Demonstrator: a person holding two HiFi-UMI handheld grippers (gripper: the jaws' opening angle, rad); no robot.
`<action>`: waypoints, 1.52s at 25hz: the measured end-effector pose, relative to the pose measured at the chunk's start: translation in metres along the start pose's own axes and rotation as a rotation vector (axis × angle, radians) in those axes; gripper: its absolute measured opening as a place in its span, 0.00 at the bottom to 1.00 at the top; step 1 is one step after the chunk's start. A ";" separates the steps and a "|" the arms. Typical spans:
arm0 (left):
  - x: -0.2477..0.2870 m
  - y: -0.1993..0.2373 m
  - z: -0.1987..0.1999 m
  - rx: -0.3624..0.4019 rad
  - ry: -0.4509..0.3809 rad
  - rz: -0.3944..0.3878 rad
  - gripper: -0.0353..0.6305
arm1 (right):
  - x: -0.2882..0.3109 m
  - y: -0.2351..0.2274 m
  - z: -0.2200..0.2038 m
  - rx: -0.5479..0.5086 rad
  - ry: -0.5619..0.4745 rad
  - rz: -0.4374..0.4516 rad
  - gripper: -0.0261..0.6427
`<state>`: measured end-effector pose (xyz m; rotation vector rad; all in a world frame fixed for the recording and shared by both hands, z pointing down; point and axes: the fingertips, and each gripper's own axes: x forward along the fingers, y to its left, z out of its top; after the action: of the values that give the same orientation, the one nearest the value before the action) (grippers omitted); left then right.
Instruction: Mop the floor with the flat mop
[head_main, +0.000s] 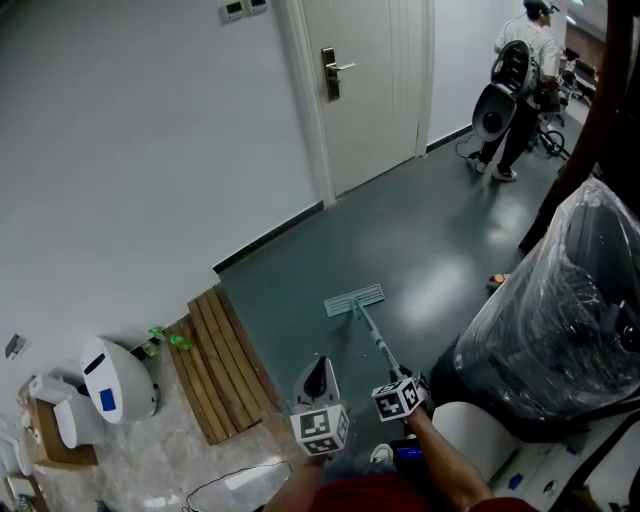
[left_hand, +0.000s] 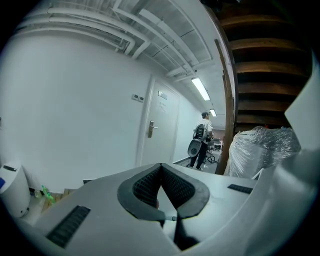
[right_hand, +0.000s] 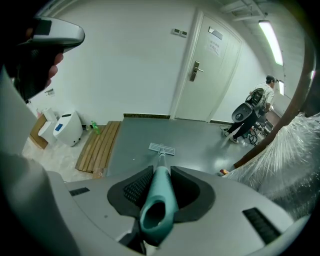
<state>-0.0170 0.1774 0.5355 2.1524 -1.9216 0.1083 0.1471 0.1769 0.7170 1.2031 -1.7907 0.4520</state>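
The flat mop lies with its pale teal head (head_main: 354, 299) flat on the dark grey floor (head_main: 440, 230), and its pole (head_main: 376, 342) slants back toward me. My right gripper (head_main: 393, 374) is shut on the mop's handle. In the right gripper view the teal handle grip (right_hand: 159, 202) sits between the jaws of that gripper (right_hand: 161, 172), and the mop head (right_hand: 162, 148) lies ahead on the floor. My left gripper (head_main: 320, 363) hangs just left of the pole and points away from me. Its jaws (left_hand: 161, 166) meet at the tips and hold nothing.
A wooden slat board (head_main: 220, 365) lies left of the mop by the white wall. A white device (head_main: 115, 380) and a cardboard box (head_main: 45, 440) stand further left. A plastic-wrapped bulk (head_main: 570, 310) crowds the right. A closed white door (head_main: 365, 90) and a person (head_main: 520, 95) with equipment are far ahead.
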 end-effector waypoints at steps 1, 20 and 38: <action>0.005 0.004 0.001 0.000 0.002 -0.003 0.07 | 0.004 -0.001 0.006 0.006 0.001 -0.004 0.21; 0.089 0.114 0.036 -0.010 -0.023 -0.039 0.07 | 0.073 0.034 0.122 0.022 0.023 -0.045 0.21; 0.163 0.138 0.060 0.014 -0.011 -0.095 0.07 | 0.106 0.022 0.198 0.058 0.047 -0.062 0.21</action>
<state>-0.1395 -0.0079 0.5328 2.2535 -1.8267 0.0929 0.0212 -0.0101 0.7048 1.2746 -1.7055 0.4954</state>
